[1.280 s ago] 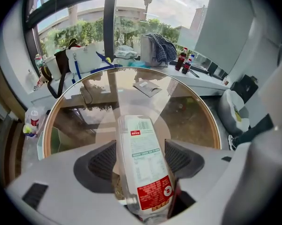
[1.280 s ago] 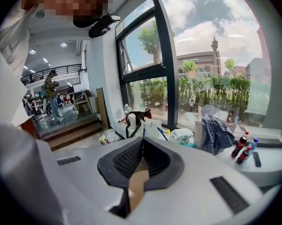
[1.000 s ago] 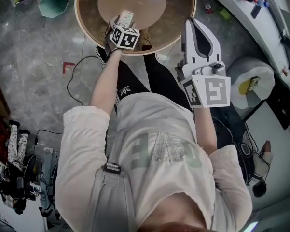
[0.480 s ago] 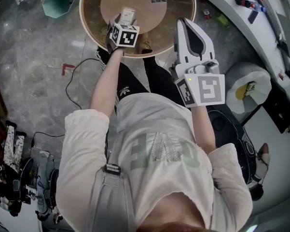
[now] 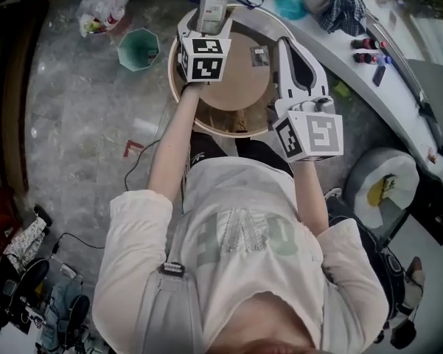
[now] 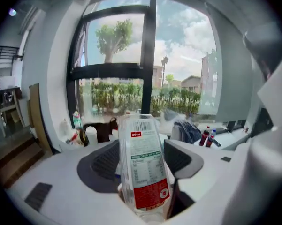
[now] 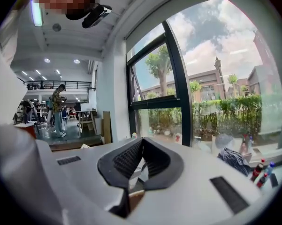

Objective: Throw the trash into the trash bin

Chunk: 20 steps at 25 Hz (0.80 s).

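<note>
- Red-labelled clear plastic packet (image 6: pixel 144 186), clamped in left gripper (image 6: pixel 141 161) fingers, now raised higher above the round wooden desk (image 5: pixel 236 87).
- Right gripper (image 7: pixel 141 162) fingers together, empty; teal octagonal bin (image 5: pixel 138 49) waits left of the fingers.

I see a round table (image 5: pixel 239 87) with a tan inner disc and a darker brown outer ring. One small dark packet (image 5: pixel 259 56) lies on the disc toward the right. The table stands on a grey mottled floor (image 5: pixel 74 124). Left of it on the floor sits a teal eight-sided bin (image 5: pixel 138 49), with a filled clear bag (image 5: pixel 99 15) farther left and a red mark (image 5: pixel 133 148) nearer. At the right curves a white table (image 5: pixel 332 57) carrying small bottles (image 5: pixel 365 44) and a dark cloth (image 5: pixel 343 2).
</note>
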Motion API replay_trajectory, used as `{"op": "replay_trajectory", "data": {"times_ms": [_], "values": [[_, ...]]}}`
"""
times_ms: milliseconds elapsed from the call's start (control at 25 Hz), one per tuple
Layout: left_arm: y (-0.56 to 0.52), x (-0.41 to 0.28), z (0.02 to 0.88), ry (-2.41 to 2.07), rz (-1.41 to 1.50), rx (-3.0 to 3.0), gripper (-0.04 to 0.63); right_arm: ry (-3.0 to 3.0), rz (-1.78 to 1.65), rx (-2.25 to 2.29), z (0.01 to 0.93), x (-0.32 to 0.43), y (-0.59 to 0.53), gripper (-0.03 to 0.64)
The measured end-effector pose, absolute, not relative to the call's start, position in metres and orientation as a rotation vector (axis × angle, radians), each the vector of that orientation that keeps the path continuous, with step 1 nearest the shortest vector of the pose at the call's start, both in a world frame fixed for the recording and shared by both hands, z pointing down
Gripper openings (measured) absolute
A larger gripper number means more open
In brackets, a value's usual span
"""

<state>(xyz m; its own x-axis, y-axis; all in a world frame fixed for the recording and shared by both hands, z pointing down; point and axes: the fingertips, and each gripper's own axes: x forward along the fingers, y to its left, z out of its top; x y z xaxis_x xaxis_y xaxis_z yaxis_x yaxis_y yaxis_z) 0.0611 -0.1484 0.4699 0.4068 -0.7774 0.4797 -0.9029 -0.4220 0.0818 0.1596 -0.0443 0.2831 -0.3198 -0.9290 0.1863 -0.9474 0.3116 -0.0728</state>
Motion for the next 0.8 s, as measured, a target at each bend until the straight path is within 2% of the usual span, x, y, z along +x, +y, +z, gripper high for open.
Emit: {"op": "replay_trajectory", "data": {"times_ms": [200,440,600,800], "values": [[-0.178,0.004,0.298,-1.707,0.295,2.528,0.304,-2.625,0.099,1.778,0.214,0.126,-0.06,0.014],[-0.133,-0.041,0.134,-1.946,-0.087,2.673,0.303,-2.79,-0.05,1.808,0.148,0.097,-0.059,0.014],[-0.096,-0.049,0.082,-2.002,-0.222,2.73,0.302,-2.858,-0.108,1.802,0.119,0.089,-0.049,0.014],[-0.073,-0.063,0.072,-2.047,-0.274,2.733,0.302,-2.887,-0.107,1.8,0.113,0.079,-0.039,0.014]]}}
